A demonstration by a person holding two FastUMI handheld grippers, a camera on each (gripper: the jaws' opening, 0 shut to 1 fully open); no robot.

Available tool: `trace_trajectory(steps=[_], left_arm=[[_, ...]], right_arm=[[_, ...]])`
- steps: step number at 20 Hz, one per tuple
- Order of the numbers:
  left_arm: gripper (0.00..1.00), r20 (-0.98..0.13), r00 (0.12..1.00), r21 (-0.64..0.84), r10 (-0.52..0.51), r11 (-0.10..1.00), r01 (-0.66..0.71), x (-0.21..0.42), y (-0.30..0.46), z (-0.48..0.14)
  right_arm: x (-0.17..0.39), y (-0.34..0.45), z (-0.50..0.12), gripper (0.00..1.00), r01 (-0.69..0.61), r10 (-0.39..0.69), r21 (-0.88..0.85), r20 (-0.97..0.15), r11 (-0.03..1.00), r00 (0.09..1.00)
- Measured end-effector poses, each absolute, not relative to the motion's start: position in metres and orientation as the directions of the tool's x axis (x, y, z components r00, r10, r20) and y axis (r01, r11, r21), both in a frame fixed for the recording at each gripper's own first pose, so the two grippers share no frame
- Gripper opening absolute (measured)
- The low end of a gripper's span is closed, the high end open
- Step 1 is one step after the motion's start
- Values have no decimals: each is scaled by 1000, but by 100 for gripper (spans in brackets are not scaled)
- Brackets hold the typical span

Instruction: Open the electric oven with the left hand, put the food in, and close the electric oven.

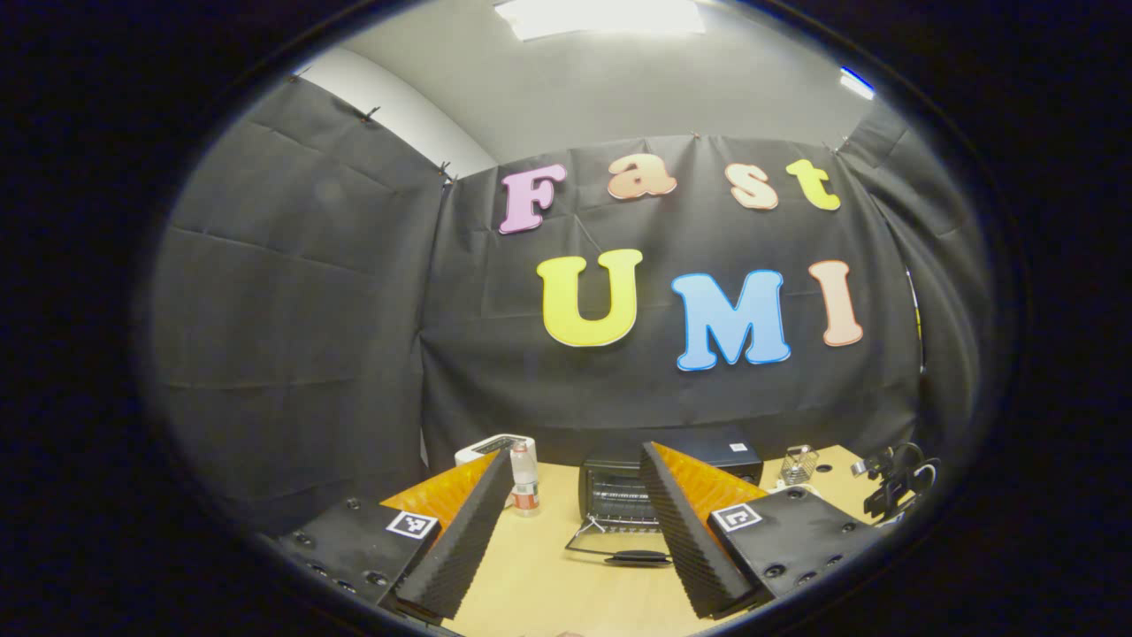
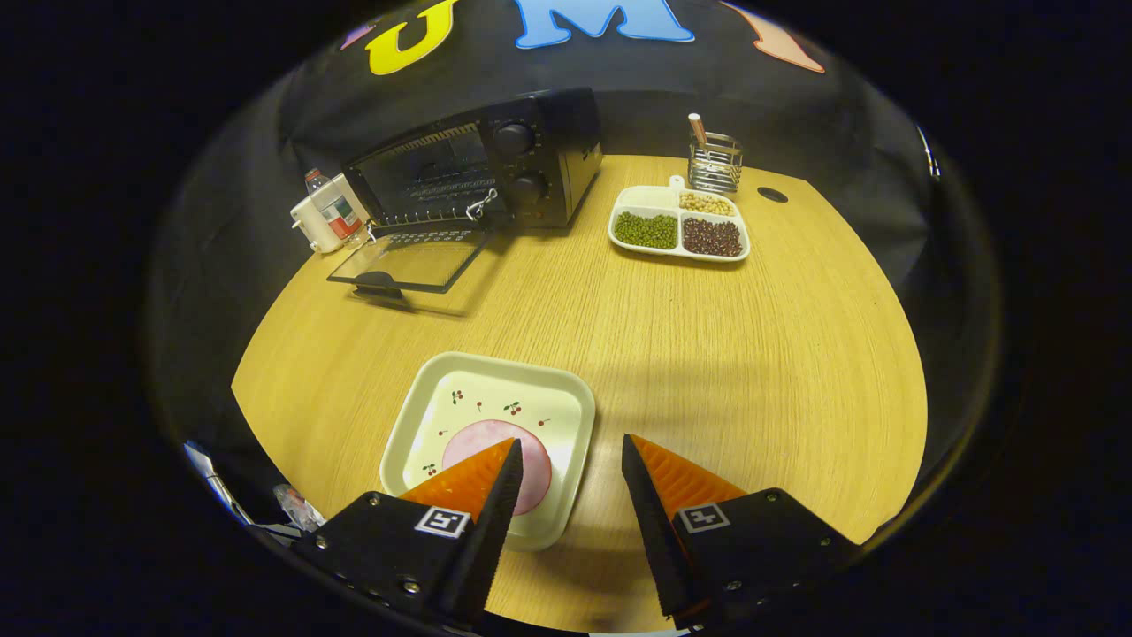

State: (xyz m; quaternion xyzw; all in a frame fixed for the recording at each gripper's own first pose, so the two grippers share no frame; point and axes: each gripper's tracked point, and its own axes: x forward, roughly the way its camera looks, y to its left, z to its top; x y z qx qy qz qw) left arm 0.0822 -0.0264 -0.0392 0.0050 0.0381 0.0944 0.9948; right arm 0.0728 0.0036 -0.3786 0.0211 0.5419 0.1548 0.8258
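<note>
No text legible on the bottle label.

The left gripper view sits low over the desk, tilted up at the back wall, with the oven far off ahead. The right gripper view rides higher, looking steeply down across the desk, near a plate and farther from the oven. Both views share the oven with its door down, the bottle beside it and the desk's far edge
</note>
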Motion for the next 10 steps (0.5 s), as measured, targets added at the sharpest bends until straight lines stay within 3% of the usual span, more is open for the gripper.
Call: trace_trajectory(steps=[6,8,10], left_arm=[[100,-89,972,1,216,976,-217,83,-17,-46],[100,-85,971,3,221,975,-222,83,-16,-45],[100,-84,971,4,223,975,-224,83,-13,-43]], right_arm=[[65,4,-397,71,-247,256,186,-921,951,293],[65,4,-399,39,-223,254,194,-925,955,284],[66,5,-398,37,-205,265,215,-927,955,265]])
